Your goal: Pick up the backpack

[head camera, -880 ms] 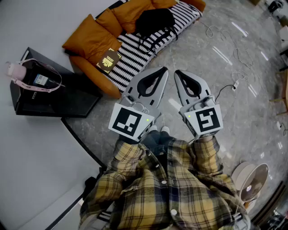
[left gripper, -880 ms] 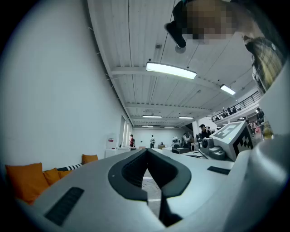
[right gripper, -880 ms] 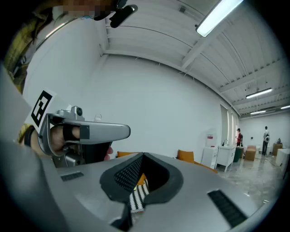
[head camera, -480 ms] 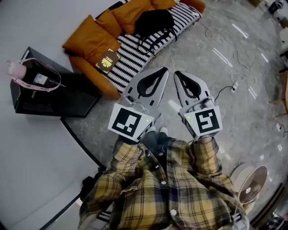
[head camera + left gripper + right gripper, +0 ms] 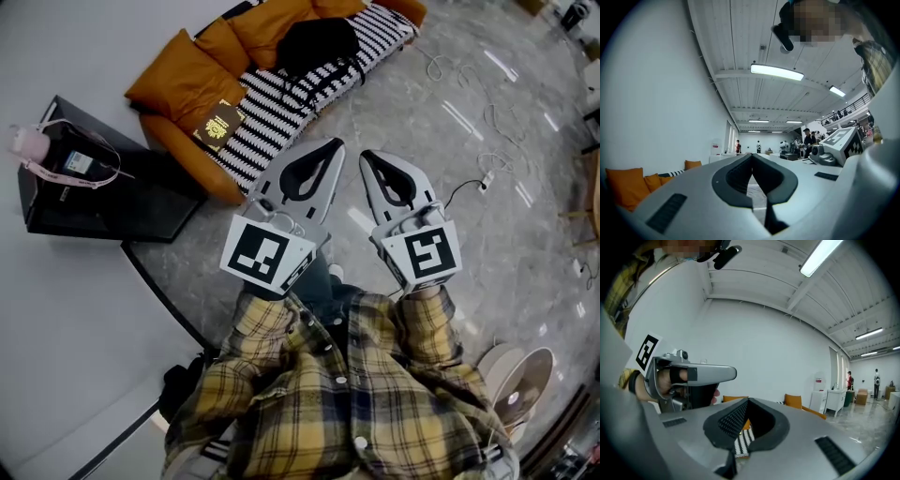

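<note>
The black backpack (image 5: 319, 42) lies on a black-and-white striped sofa (image 5: 272, 117) with orange cushions, far ahead of both grippers in the head view. My left gripper (image 5: 335, 142) and right gripper (image 5: 367, 155) are held side by side at waist height over the floor, well short of the sofa. Both are shut and empty. In the left gripper view the jaws (image 5: 751, 156) meet with nothing between them. The right gripper (image 5: 747, 401) is the same, with the striped sofa (image 5: 740, 441) showing past it. Neither gripper view shows the backpack.
A brown booklet (image 5: 216, 122) lies on the sofa's near end. A black box (image 5: 112, 202) at the left carries a pink bottle (image 5: 28, 145). Cables (image 5: 483, 178) trail over the grey floor at the right, and a fan (image 5: 520, 380) stands at the lower right. People stand far off in the hall.
Almost nothing differs: the head view has drifted slightly, so the sofa sits a little further left. Both grippers stay shut, side by side.
</note>
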Demonstrator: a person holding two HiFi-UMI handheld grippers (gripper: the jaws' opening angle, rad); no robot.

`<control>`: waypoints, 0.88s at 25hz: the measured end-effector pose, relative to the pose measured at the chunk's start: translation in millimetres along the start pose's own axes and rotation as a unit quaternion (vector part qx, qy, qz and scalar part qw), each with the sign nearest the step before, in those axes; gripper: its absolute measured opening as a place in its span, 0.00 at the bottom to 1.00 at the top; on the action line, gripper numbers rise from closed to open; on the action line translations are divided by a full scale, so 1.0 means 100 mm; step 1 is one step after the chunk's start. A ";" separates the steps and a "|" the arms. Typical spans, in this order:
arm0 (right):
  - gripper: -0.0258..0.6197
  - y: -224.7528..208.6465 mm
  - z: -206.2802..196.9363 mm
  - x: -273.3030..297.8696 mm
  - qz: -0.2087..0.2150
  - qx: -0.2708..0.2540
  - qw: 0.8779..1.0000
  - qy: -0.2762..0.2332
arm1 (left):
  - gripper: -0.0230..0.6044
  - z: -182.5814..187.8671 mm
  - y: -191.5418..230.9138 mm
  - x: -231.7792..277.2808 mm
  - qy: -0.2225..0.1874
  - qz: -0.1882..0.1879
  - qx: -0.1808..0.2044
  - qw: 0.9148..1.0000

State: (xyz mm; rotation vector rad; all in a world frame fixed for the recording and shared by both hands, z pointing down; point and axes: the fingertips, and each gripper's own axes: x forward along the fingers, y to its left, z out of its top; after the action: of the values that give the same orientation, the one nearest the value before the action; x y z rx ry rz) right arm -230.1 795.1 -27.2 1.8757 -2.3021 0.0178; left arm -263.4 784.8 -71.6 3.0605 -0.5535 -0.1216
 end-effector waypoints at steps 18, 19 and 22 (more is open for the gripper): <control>0.06 -0.80 -0.03 1.53 -0.022 -0.034 0.999 0.024 | 0.06 -0.14 1.44 0.96 0.002 -0.013 -0.003 1.000; 0.06 -0.86 -0.02 1.63 -0.024 -0.032 0.999 0.026 | 0.06 -0.16 1.54 1.03 0.004 -0.013 -0.006 1.000; 0.06 -1.02 0.01 1.91 -0.033 -0.026 0.999 0.027 | 0.06 -0.17 1.82 1.21 0.006 -0.016 -0.010 1.000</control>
State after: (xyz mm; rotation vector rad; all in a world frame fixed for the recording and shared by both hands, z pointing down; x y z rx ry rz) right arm -168.2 588.4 -11.8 1.9009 -2.1825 0.0015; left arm -212.9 572.1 -55.6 3.0489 -0.4985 -0.1094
